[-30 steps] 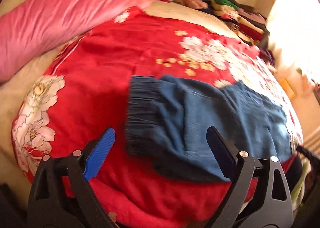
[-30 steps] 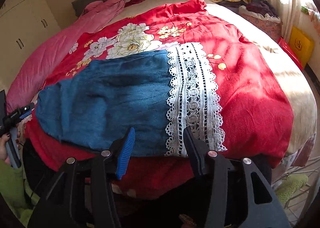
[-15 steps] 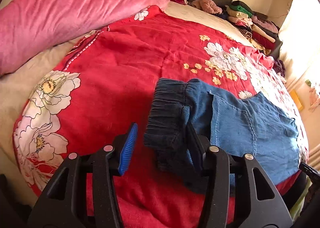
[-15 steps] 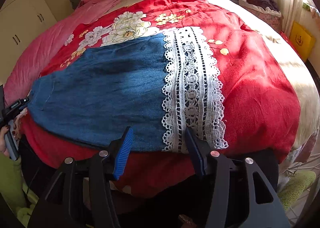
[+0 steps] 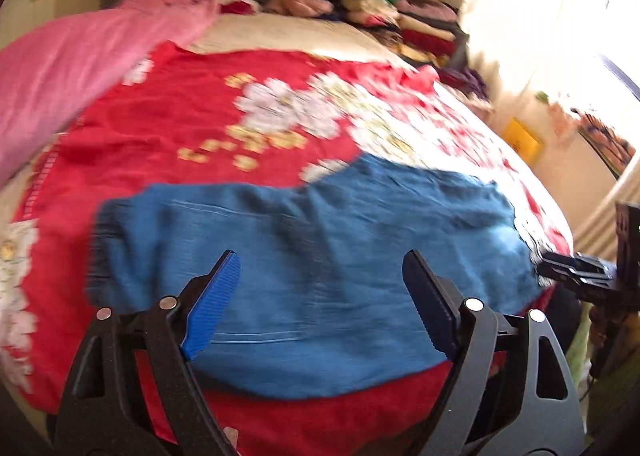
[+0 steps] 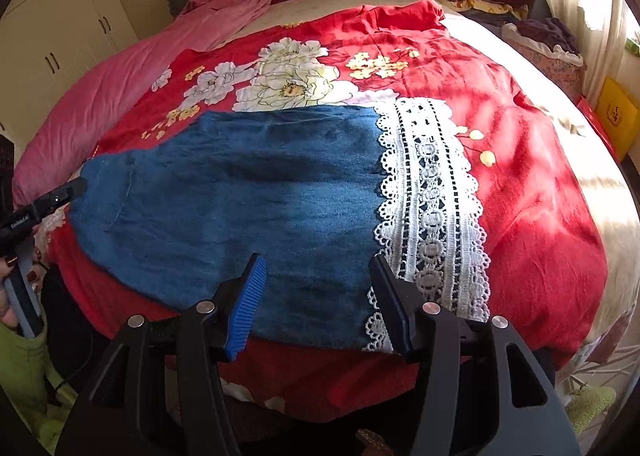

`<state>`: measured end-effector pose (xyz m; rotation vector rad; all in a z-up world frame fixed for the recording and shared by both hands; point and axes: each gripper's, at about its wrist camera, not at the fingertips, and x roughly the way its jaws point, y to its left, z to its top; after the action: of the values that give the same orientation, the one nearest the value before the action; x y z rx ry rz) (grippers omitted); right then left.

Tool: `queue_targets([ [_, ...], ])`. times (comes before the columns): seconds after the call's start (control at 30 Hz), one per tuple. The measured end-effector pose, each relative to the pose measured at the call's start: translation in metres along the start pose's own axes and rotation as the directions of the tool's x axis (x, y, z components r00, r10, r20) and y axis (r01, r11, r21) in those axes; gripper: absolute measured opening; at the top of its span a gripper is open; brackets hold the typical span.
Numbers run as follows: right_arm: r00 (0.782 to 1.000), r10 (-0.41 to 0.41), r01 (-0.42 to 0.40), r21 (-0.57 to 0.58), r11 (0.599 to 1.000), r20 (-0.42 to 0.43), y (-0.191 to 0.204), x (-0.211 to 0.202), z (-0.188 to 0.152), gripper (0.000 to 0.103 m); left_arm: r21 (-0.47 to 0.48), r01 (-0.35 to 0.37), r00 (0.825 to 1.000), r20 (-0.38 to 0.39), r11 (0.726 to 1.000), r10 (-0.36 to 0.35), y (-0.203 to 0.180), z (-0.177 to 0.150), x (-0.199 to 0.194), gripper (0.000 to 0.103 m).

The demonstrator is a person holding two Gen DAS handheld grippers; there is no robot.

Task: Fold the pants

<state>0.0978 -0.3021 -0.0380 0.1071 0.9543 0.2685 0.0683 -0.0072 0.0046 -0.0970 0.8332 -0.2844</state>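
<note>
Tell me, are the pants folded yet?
Not yet. The pants lie flat across the bed, lace hem at one end. Neither gripper holds cloth: the left gripper has its jaws opening above the pants, and the right gripper hovers open near the hem. All the folds remain.

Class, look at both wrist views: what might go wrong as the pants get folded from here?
The right gripper stands over the white lace hem; its pads may snag the openwork.

The blue pants lie at the bed's near edge; a tug might drag them off the red blanket.
</note>
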Motion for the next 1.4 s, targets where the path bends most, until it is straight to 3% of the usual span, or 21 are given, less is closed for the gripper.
queue_targets([
  [0.13, 0.998, 0.005, -0.002, 0.043, 0.999, -0.062, -0.013, 0.022, -0.008, 0.054, 0.082, 0.004, 0.994, -0.112, 0.997, 0.005, -0.022, -0.017, 0.048, 0.076],
  [0.2, 0.998, 0.011, -0.009, 0.041, 0.999, -0.057, -0.015, 0.024, -0.011, 0.054, 0.078, -0.010, 0.986, -0.166, 0.997, 0.023, -0.018, -0.030, 0.066, 0.076],
  [0.3, 0.998, 0.018, -0.017, 0.027, 0.999, -0.053, -0.013, 0.020, -0.009, 0.053, 0.082, -0.015, 0.986, -0.164, 0.997, 0.028, -0.015, -0.033, 0.068, 0.076],
  [0.47, 0.998, 0.006, -0.007, 0.016, 1.000, 0.059, -0.023, -0.004, 0.024, 0.058, 0.117, 0.002, 0.996, -0.086, 0.993, 0.008, -0.027, 0.009, 0.045, 0.076],
  [0.6, 0.996, -0.032, 0.028, 0.047, 0.998, 0.081, -0.039, 0.001, 0.049, 0.058, 0.148, -0.003, 0.998, -0.060, 0.989, 0.012, -0.034, 0.050, 0.060, 0.076],
  [0.8, 0.999, -0.019, 0.016, 0.078, 0.997, 0.044, -0.047, 0.028, 0.052, 0.058, 0.128, -0.011, 0.989, -0.143, 0.992, 0.029, -0.028, 0.092, 0.129, 0.076],
  [0.97, 0.999, -0.002, -0.001, 0.104, 0.995, 0.032, -0.053, 0.037, 0.044, 0.058, 0.070, 0.066, 0.969, -0.243, 0.995, -0.047, -0.029, 0.093, 0.171, 0.076],
  [1.0, 0.999, 0.000, -0.003, 0.106, 0.994, 0.034, -0.054, 0.037, 0.043, 0.058, 0.058, 0.076, 0.967, -0.247, 0.995, -0.059, -0.030, 0.091, 0.174, 0.073],
  [1.1, 0.999, 0.003, -0.007, 0.108, 0.994, 0.038, -0.055, 0.036, 0.042, 0.058, 0.054, 0.103, 0.971, -0.221, 0.993, -0.089, -0.039, 0.089, 0.172, 0.014],
  [1.13, 0.999, 0.004, -0.008, 0.109, 0.994, 0.038, -0.055, 0.037, 0.042, 0.058, 0.048, 0.111, 0.974, -0.205, 0.993, -0.099, -0.040, 0.091, 0.168, 0.002],
  [1.2, 0.999, 0.004, -0.008, 0.109, 0.994, 0.040, -0.055, 0.037, 0.040, 0.058, 0.035, 0.136, 0.981, -0.143, 0.990, -0.130, -0.038, 0.097, 0.153, 0.002],
  [1.27, 0.999, 0.002, -0.006, 0.108, 0.994, 0.039, -0.056, 0.039, 0.039, 0.058, 0.041, 0.123, 0.986, -0.114, 0.991, -0.118, -0.033, 0.099, 0.150, 0.002],
  [1.4, 0.999, 0.006, -0.009, 0.101, 0.995, 0.035, -0.055, 0.036, 0.045, 0.058, 0.008, 0.083, 0.983, -0.165, 0.997, -0.080, -0.018, 0.086, 0.174, 0.002],
])
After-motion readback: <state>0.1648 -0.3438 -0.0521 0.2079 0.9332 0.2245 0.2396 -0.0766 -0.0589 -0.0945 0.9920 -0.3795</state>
